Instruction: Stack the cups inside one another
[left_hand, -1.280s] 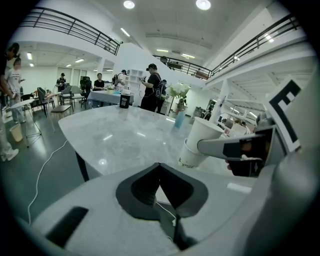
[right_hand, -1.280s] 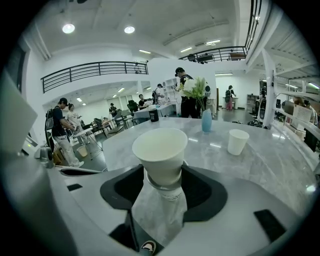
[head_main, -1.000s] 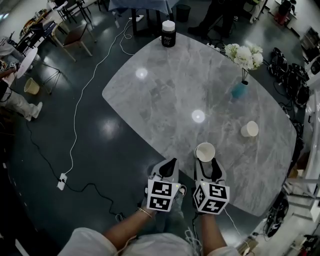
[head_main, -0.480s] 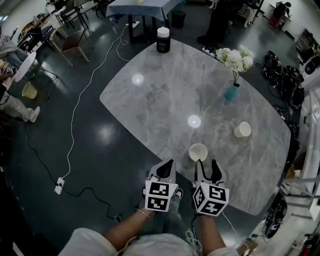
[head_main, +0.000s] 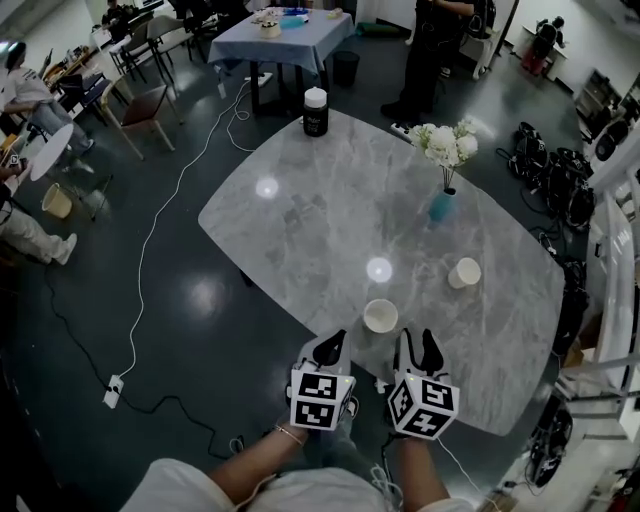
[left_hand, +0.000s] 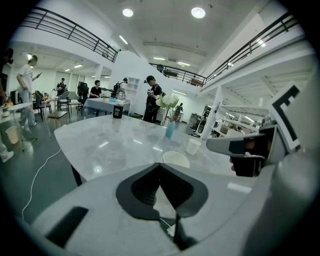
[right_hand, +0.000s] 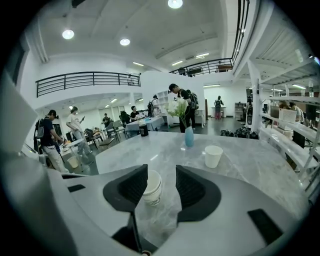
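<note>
A white paper cup (head_main: 380, 316) stands upright near the front edge of the grey marble table (head_main: 320, 210); its rim looks doubled, as if one cup sits inside another. A second white cup (head_main: 464, 272) stands alone farther right. My right gripper (head_main: 418, 345) hovers just behind and to the right of the near cup. It is open, its jaws have just been closing, and nothing is between them. In the right gripper view the near cup (right_hand: 152, 187) shows beyond the jaws and the far cup (right_hand: 213, 156) to the right. My left gripper (head_main: 336, 340) is shut and empty, left of the near cup (left_hand: 176, 159).
A teal vase with white flowers (head_main: 441, 200) stands beyond the far cup. A black jar with a white lid (head_main: 315, 112) sits at the table's far edge. Several people, chairs and a small table are in the background. A white cable (head_main: 160, 220) lies on the dark floor at left.
Both grippers have drawn back and risen from the near cup, which earlier stood right at the right gripper's fingertips. The right jaws stand a little narrower.
</note>
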